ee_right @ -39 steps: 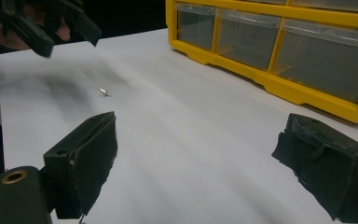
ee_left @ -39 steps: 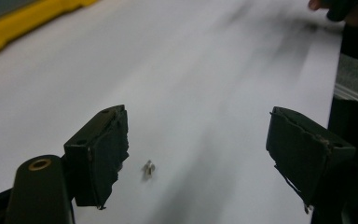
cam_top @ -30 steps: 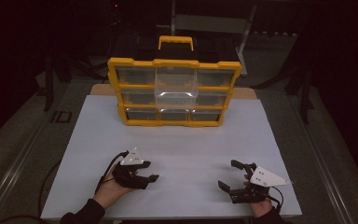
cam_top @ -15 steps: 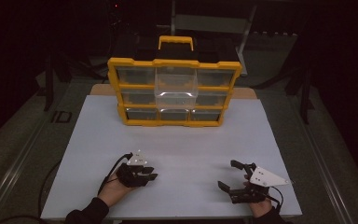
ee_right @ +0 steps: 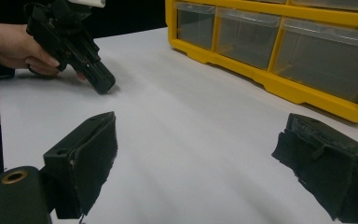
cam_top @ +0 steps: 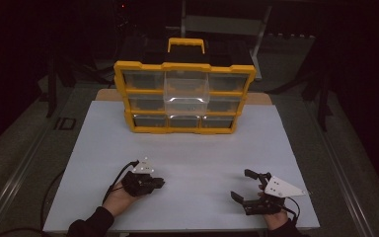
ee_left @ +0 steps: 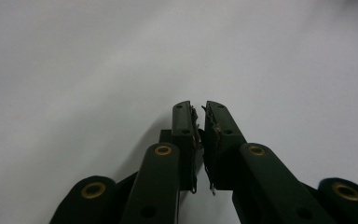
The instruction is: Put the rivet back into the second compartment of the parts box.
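Organiser (cam_top: 184, 98) upright at far side of bench (cam_top: 192, 163), one clear middle drawer (cam_top: 186, 92) pulled out, well apart from both tools. Left hand-held gripper (cam_top: 159, 183) now pinched nearly closed on nothing, rolled over since a second ago, tipped down to the bench. Right hand-held gripper (cam_top: 243, 186) spread wide, empty, resting low. Looks like no reach begun

White tabletop (cam_top: 192, 148) lies bare between left tool (cam_top: 159, 182) and right tool (cam_top: 241, 185); open passage there and forward. Only obstacle: yellow plastic organiser with clear drawers (cam_top: 184, 96) at far edge, one middle drawer protruding.
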{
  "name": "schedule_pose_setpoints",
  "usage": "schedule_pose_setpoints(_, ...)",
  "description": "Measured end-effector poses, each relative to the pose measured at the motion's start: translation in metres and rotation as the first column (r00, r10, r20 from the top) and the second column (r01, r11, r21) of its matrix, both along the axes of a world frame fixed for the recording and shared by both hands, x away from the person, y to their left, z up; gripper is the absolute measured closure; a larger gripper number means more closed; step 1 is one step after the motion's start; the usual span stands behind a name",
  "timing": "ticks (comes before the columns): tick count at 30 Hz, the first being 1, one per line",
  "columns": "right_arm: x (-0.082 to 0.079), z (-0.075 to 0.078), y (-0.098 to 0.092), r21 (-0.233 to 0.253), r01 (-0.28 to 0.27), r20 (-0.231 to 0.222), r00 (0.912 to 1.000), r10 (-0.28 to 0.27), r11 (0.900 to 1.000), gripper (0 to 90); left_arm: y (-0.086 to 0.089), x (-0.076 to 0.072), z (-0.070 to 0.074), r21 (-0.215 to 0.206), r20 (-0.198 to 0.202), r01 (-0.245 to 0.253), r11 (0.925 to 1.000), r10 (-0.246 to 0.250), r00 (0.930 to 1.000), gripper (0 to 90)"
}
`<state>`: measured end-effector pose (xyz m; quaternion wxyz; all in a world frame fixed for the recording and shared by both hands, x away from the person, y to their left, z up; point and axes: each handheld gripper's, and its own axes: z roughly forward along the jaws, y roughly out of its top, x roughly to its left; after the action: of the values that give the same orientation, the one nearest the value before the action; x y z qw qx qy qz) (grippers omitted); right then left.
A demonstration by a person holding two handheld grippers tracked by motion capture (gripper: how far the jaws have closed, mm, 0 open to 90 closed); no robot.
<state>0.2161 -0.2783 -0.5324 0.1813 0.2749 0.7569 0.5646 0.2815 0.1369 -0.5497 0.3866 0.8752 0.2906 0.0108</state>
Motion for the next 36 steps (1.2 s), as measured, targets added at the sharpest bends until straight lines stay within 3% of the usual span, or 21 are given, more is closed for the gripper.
schedule_pose_setpoints(11,0.0,0.0,0.0,0.003,-0.001,0.0,1.0,0.001,1.0,10.5,0.014,0.005,0.042,-0.056,0.05,0.041,0.9976,-0.038,0.998,81.8)
schedule_pose_setpoints(15,0.0,0.0,0.0,0.002,0.0,0.001,1.0,0.0,1.0,10.5,0.019,0.008,0.061,-0.07,0.075,0.036,0.9969,-0.031,0.9967,81.8)
schedule_pose_setpoints(23,0.001,0.0,0.0,0.002,0.001,0.0,1.0,-0.001,1.0,10.5,0.026,0.017,0.106,-0.073,0.152,0.043,0.9964,-0.031,0.9879,81.8)
schedule_pose_setpoints(31,0.001,0.0,-0.001,0.003,0.0,0.0,1.0,0.0,1.0,10.5,0.03,0.029,0.152,-0.117,0.208,0.059,0.9914,-0.034,0.9775,81.8)
schedule_pose_setpoints(36,0.001,0.0,-0.001,0.002,0.001,0.001,1.0,-0.001,1.0,10.5,0.027,0.034,0.177,-0.108,0.243,0.069,0.9918,-0.041,0.9691,81.8)
